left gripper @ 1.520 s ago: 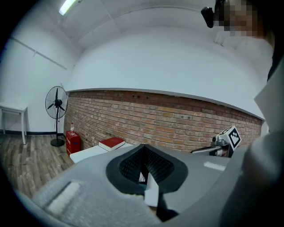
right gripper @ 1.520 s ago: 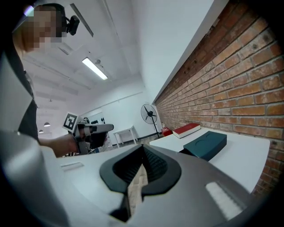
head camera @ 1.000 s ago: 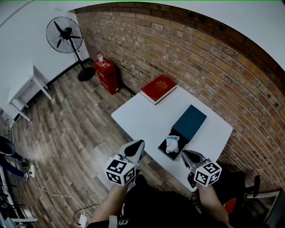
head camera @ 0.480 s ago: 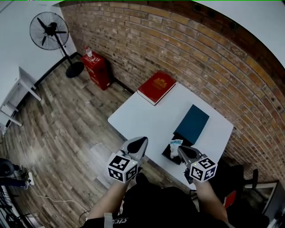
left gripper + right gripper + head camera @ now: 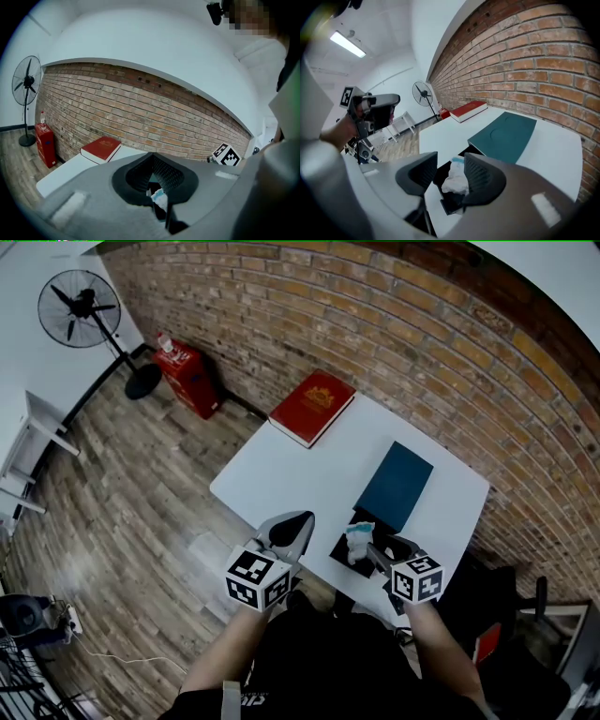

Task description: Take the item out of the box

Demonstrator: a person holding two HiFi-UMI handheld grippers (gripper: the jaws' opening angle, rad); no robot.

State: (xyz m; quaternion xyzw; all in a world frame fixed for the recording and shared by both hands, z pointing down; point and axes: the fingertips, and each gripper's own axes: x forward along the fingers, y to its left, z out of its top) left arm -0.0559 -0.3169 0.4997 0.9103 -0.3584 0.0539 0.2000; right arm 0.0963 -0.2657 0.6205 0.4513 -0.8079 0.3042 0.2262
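The right tool [image 5: 449, 172] had just opened its jaws wide above the small black open box [image 5: 451, 204] at the white counter's [image 5: 281, 479] near edge. They straddled the crumpled white item [image 5: 454, 182] inside without pinching it, apparently lining up a grip. The left tool [image 5: 152, 159], closed and empty, hovered to its left, clear of the box.

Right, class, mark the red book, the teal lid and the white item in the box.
red book [image 5: 312, 407], head view, middle of its cover.
teal lid [image 5: 395, 486], head view, middle of its top face.
white item [image 5: 454, 180], right gripper view, its crumpled middle.
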